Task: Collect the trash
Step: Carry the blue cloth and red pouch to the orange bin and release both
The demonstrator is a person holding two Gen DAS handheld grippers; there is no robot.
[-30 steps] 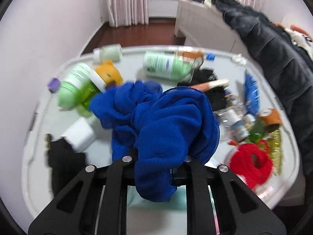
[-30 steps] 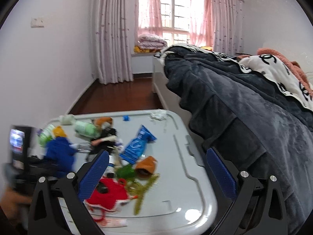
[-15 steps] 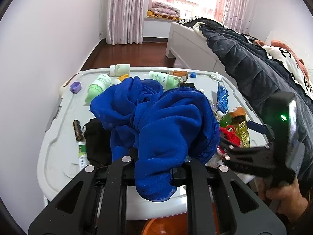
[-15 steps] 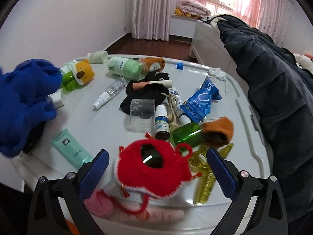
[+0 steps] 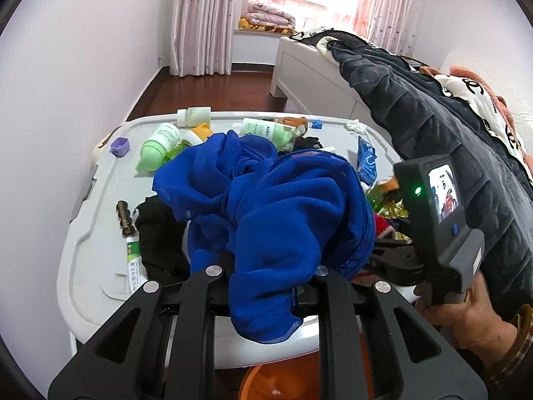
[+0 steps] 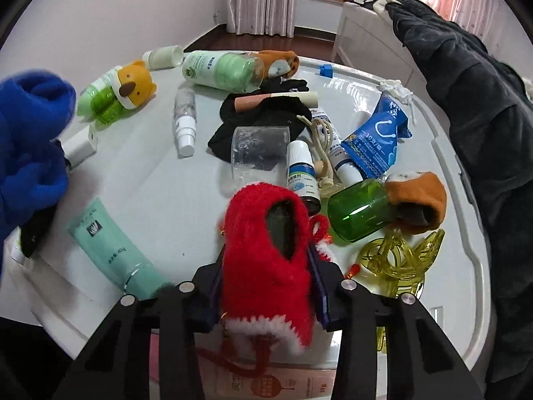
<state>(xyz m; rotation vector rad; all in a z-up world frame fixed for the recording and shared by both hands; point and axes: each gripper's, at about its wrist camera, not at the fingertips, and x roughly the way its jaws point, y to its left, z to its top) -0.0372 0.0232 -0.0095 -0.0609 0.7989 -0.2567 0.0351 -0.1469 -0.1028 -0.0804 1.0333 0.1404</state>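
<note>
Gripping a bundled blue cloth (image 5: pixel 266 206), left claw (image 5: pixel 266 276) is closed on it, the cloth raised above the near edge of the white surface (image 5: pixel 100 240), an orange bin (image 5: pixel 266 383) showing just below that edge. Right claw (image 6: pixel 266 286) is clamped on a red knitted pouch (image 6: pixel 266 260) with white trim, at the near side of the surface. Same blue cloth (image 6: pixel 30 140) shows at the left edge of the right wrist view. Loose stuff on the surface: mint tube (image 6: pixel 113 250) left of the pouch, green bottle (image 6: pixel 361 213) with an orange sock (image 6: pixel 419 200) over its neck to the right, yellow clip (image 6: pixel 399 260) just beside it, blue packet (image 6: pixel 379 140), small dropper bottle (image 6: pixel 301 173), clear cup (image 6: pixel 256 150) lying on a black sock (image 6: pixel 266 113), spray bottle (image 6: pixel 185 123), bear-topped green bottle (image 6: pixel 116 93), large pale green bottle (image 6: pixel 223 70) at the far side. Dark quilt on the bed (image 6: pixel 483 100) at right. Person's right hand (image 5: pixel 466 313) holds the other handle in the left wrist view.
</note>
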